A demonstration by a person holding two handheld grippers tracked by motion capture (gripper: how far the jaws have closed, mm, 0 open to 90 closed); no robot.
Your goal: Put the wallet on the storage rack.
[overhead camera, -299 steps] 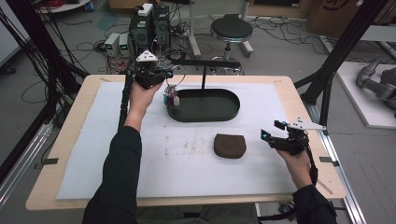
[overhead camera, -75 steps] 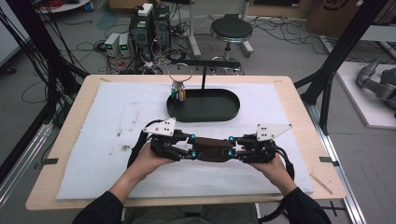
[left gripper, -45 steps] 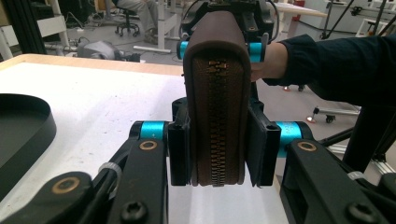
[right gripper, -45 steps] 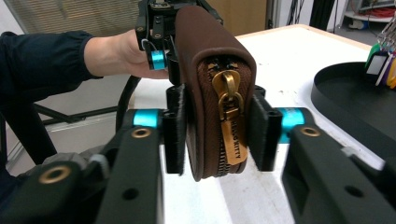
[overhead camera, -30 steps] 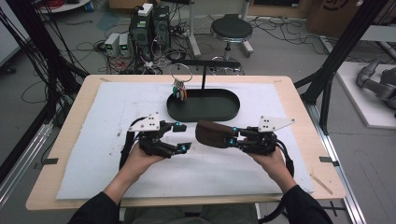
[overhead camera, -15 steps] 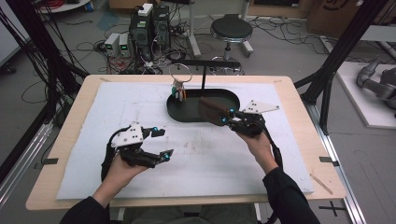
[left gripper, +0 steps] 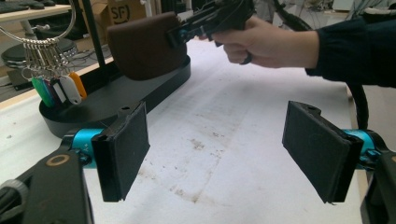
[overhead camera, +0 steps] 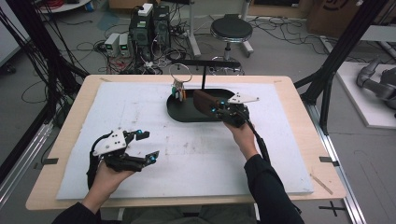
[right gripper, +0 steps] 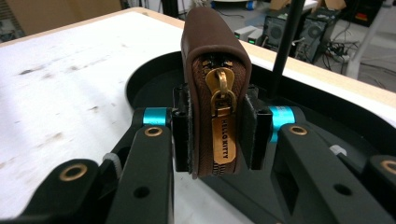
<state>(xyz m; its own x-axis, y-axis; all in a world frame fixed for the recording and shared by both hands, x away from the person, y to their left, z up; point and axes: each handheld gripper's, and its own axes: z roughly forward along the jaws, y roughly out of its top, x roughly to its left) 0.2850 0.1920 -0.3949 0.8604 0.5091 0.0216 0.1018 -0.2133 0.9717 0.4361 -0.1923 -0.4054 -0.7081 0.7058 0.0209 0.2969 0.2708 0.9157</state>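
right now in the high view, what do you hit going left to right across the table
left gripper, open with nothing between its fingers → bunch of keys with coloured tags hanging at the left end of the black oval tray → brown zip wallet over the tray → right gripper, shut on the wallet

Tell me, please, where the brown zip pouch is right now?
The brown pouch is clamped in the right gripper, held above the black oval tray, right of the key ring.
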